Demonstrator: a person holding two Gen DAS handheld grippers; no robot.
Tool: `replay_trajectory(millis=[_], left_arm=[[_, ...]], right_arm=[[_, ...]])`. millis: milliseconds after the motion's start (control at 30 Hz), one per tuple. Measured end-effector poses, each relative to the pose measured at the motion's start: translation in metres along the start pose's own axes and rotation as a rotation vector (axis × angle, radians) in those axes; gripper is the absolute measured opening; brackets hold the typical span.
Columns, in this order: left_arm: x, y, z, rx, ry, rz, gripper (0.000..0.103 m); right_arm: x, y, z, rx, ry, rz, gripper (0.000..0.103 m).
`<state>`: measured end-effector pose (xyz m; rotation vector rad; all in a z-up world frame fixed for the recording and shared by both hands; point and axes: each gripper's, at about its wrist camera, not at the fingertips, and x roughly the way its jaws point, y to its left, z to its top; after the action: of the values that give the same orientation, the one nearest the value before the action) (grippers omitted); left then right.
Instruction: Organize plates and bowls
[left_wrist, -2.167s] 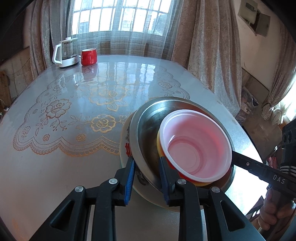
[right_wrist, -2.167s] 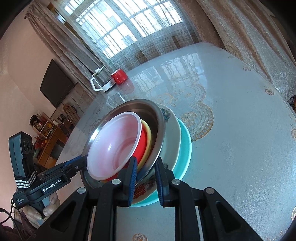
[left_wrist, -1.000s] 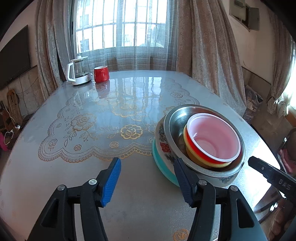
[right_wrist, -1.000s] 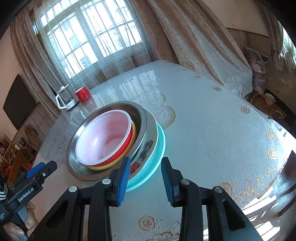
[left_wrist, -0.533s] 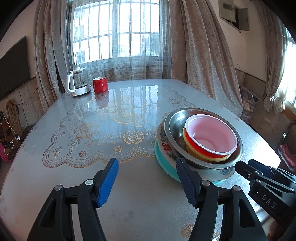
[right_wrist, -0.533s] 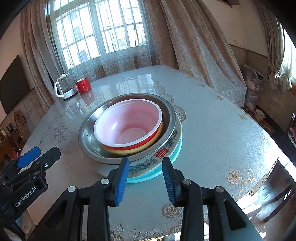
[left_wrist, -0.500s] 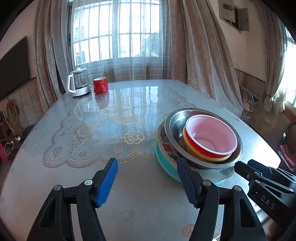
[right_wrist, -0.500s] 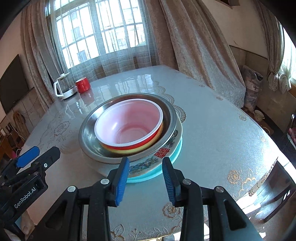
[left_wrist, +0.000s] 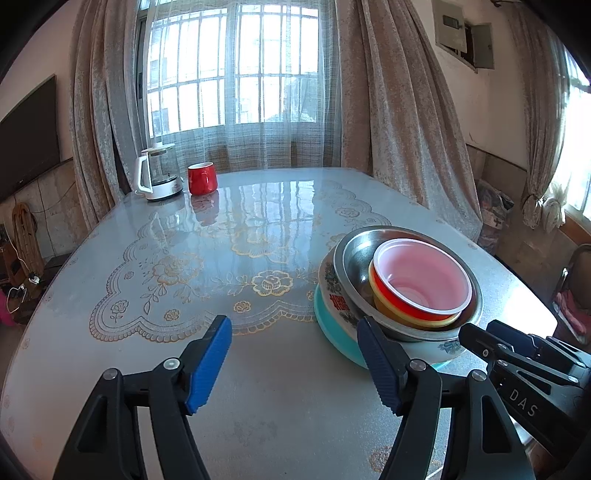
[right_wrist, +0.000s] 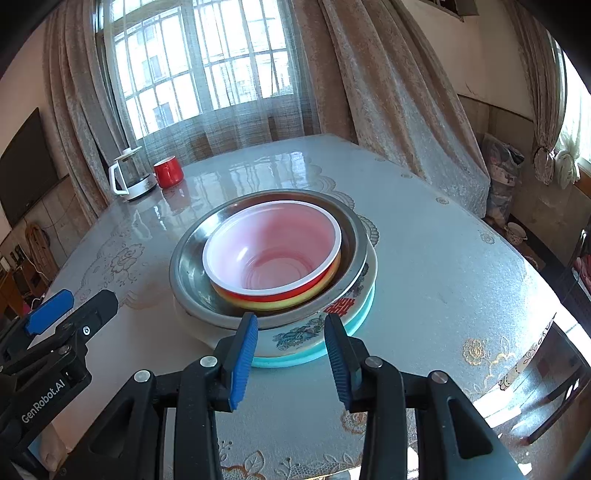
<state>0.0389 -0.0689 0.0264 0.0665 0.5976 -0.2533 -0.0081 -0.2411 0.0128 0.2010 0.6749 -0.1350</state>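
Observation:
A nested stack stands on the table: a red bowl (left_wrist: 421, 284) with a pale inside, in a yellow bowl (left_wrist: 384, 310), in a steel bowl (left_wrist: 354, 254), on a patterned dish (left_wrist: 332, 291) and a teal plate (left_wrist: 332, 328). My left gripper (left_wrist: 291, 362) hovers at the stack's left, its jaws opening with nothing between them. In the right wrist view my right gripper (right_wrist: 290, 350) is open just short of the patterned dish (right_wrist: 306, 332), apart from its rim. The red bowl (right_wrist: 273, 251) and the steel bowl (right_wrist: 188, 266) show whole there.
A glass kettle (left_wrist: 159, 173) and a red mug (left_wrist: 201, 178) stand at the far edge of the table (left_wrist: 221, 258) by the window. The stack sits near the table's right edge; a chair (left_wrist: 569, 295) stands beyond it.
Both grippers have let go of the stack's rim and drawn back from it. The left jaws have spread wider. The stack has stayed in place on the table.

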Motion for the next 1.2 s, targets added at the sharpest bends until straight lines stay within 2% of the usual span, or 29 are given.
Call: replay_trajectory(millis=[1200], left_arm=[[-0.0043,-0.0019,0.0033,0.008,-0.022,-0.004,0.077]], right_arm=[[0.0015,0.008,0.0064,-0.018,-0.008,0.007,0.038]])
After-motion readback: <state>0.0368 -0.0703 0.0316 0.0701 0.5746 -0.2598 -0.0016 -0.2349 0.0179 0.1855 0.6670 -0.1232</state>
